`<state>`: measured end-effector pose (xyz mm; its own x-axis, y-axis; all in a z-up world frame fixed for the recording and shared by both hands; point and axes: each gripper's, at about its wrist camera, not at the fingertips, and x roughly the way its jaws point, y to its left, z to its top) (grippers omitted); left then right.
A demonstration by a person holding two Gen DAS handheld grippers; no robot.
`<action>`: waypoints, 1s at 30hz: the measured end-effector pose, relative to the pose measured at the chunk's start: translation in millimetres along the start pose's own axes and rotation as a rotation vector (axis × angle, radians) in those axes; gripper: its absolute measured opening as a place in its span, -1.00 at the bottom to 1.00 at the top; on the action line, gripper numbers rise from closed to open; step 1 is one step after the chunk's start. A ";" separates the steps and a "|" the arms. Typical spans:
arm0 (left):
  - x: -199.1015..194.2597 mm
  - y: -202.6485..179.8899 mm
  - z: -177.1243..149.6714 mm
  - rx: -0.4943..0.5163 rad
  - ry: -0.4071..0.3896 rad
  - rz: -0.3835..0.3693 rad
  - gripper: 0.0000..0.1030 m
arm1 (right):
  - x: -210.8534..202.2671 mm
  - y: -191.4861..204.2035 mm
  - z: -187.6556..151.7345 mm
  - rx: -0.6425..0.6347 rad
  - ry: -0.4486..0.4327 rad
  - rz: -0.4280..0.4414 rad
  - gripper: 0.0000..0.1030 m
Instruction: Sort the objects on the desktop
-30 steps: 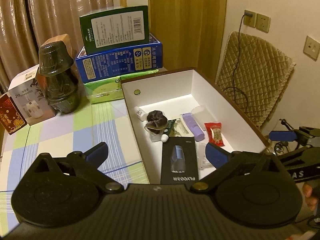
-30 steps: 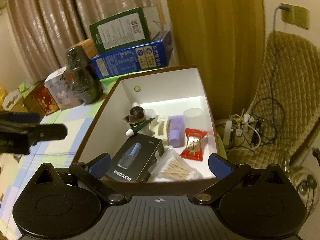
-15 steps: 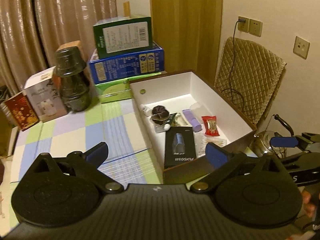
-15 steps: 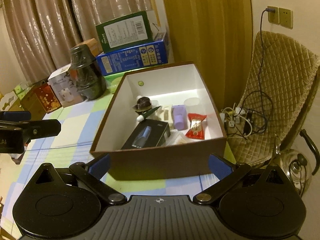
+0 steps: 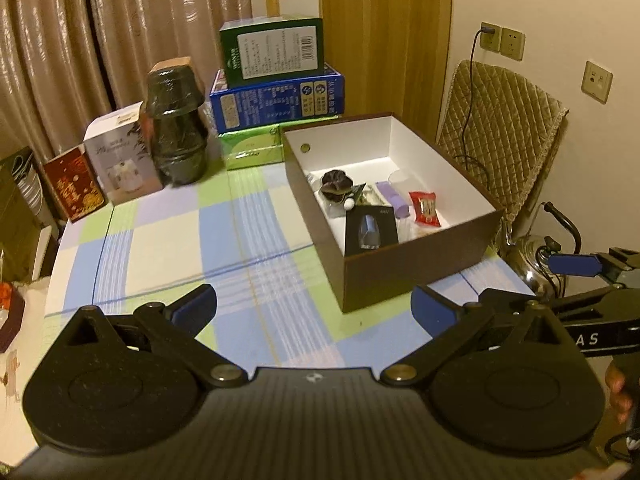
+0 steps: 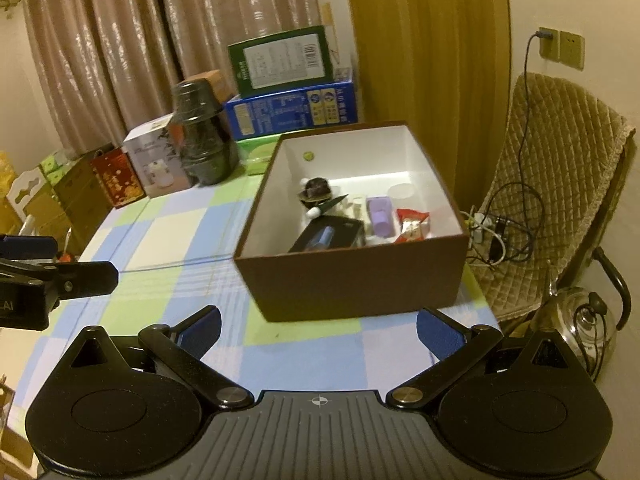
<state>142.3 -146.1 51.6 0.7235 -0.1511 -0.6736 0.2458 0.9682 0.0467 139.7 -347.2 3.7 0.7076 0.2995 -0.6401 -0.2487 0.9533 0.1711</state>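
Note:
A brown box with a white inside stands on the checked tablecloth at the right. In it lie a black shaver box, a purple tube, a red snack packet, a dark scrunchie and small bottles. My left gripper is open and empty, above the cloth, left of the box's near corner. My right gripper is open and empty in front of the box.
Stacked green and blue cartons, a dark wrapped pot stack, a white carton and a red box line the table's back. A padded chair, cables and a kettle stand to the right of the table.
Both grippers have pulled back and up from over the box; the box now looks smaller and farther. Both stay open and empty. The box contents have not moved.

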 end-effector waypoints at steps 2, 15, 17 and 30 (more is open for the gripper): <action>-6.3 4.3 -6.4 -0.006 0.005 0.006 0.98 | -4.0 7.9 -3.8 -0.008 0.000 0.005 0.97; -37.3 28.0 -40.4 -0.025 0.021 0.028 0.98 | -16.0 52.2 -27.1 -0.061 0.018 0.051 0.97; -38.7 31.0 -44.8 -0.029 0.030 0.032 0.98 | -16.6 55.6 -29.3 -0.066 0.022 0.055 0.97; -43.5 42.5 -65.0 -0.040 0.060 0.053 0.98 | -14.9 64.8 -39.5 -0.086 0.055 0.057 0.97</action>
<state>79.4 -85.5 34.9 0.6943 -0.0882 -0.7143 0.1811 0.9819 0.0547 86.9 -291.4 -5.2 0.6542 0.3482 -0.6714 -0.3449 0.9274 0.1449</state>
